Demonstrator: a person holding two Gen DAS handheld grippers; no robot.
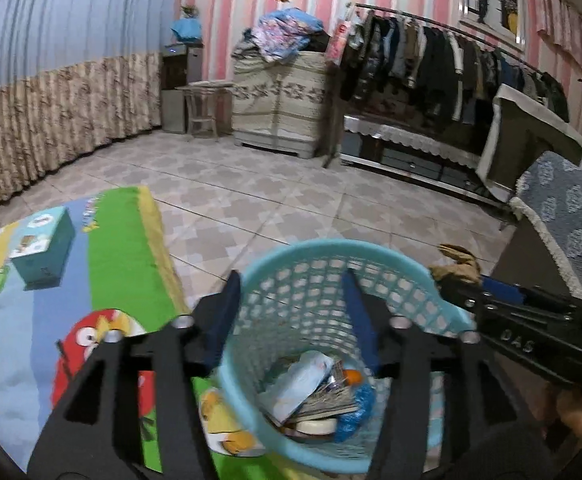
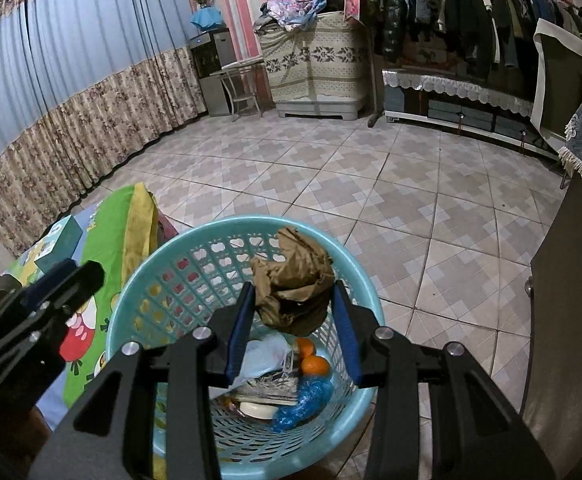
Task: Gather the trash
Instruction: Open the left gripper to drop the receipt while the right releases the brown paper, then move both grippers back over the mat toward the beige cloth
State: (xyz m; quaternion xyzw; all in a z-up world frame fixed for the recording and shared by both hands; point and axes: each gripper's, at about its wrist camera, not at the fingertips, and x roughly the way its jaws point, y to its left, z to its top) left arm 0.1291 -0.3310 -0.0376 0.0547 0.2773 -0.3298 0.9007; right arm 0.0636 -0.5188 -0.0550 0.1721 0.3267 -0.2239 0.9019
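step: drop wad in bin | right gripper [image 2: 293, 312] clamps crumpled brown paper [image 2: 291, 280] mid-frame above blue basket [image 2: 247, 228] | left gripper [image 1: 287, 316] wide, empty | advice: centre over the opening, then release; teal box [image 1: 43, 246] at left remains

We see a cartoon-bird mat [image 1: 103, 280] on the tiled floor [image 2: 371, 208], a teal box [image 1: 45, 246] lying on it. Floral curtains [image 2: 91, 112] line the left wall. By the striped far wall stand a covered cabinet [image 1: 279, 108] piled with bedding [image 1: 287, 34], a stool [image 1: 203, 108], and a rack of dark coats [image 2: 463, 12].
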